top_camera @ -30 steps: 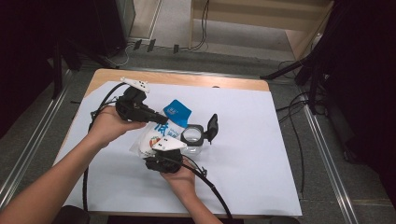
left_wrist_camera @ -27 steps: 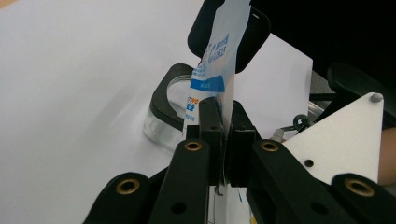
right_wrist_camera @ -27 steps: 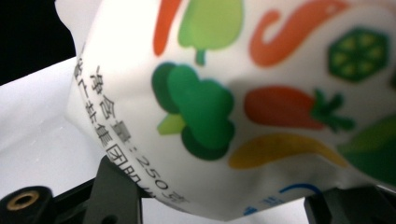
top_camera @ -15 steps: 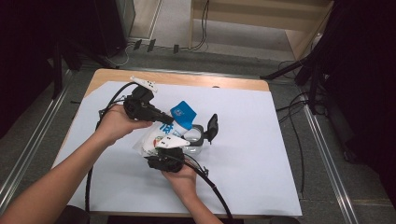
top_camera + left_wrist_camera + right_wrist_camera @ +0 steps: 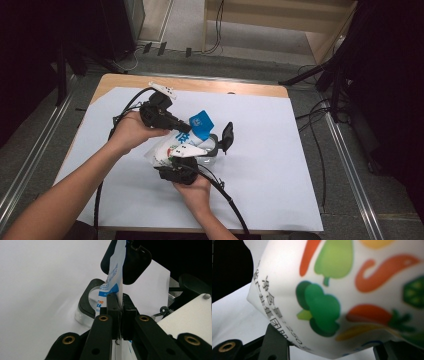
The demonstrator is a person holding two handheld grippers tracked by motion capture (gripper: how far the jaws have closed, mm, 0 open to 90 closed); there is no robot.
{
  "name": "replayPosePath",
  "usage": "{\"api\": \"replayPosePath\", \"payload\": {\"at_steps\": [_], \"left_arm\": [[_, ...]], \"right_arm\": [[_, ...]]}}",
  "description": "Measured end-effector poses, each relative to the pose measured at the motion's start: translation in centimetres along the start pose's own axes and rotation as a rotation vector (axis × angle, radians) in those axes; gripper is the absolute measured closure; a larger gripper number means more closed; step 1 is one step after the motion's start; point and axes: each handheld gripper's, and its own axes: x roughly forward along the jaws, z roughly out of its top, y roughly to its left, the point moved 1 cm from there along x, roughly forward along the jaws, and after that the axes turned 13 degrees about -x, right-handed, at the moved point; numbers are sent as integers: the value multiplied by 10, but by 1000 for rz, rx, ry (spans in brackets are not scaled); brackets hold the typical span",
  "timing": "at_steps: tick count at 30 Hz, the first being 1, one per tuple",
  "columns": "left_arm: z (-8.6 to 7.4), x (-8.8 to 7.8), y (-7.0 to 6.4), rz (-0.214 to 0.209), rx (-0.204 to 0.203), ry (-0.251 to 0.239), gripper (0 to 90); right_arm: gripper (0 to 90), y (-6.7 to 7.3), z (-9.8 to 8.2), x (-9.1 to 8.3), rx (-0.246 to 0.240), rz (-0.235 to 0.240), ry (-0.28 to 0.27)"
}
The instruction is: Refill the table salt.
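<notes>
Pouch (image 5: 172, 146) printed with vegetables and "250": left tool (image 5: 119, 305) pinches its blue-white top, right tool (image 5: 181, 161) clamps its body.

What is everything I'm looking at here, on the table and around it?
Pouch: one, white with printed vegetables and a blue top corner, held above the table's middle between both grippers.
Clear container: one, transparent with a black rim, on the paper beside the pouch.
Paper sheet: one, white, covering most of the table.
Table: one, light wood, bare along its far edge.
Cables: several, black, on the grey floor to the right.
Left gripper: one, black, jaws shut on the pouch's top edge.
Right gripper: one, black, jaws holding the pouch's lower body.
Hands: two, one on each gripper.
</notes>
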Motion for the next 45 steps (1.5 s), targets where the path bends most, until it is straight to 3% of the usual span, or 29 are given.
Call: {"api": "replayPosePath", "payload": {"at_steps": [10, 24, 30, 33, 45], "left_arm": [[0, 3, -2, 3, 9, 12, 868], [-13, -8, 0, 4, -4, -11, 811], [-15, -12, 0, 11, -3, -12, 824], [-15, -13, -1, 22, 0, -13, 887], [-8, -5, -5, 57, 8, 13, 898]], "right_arm": [[503, 0, -3, 0, 0, -17, 5], [523, -1, -5, -3, 11, -24, -13], [523, -1, -5, -3, 6, -25, -16], [523, 0, -4, -3, 2, -21, -20], [493, 1, 1, -2, 0, 2, 2]]}}
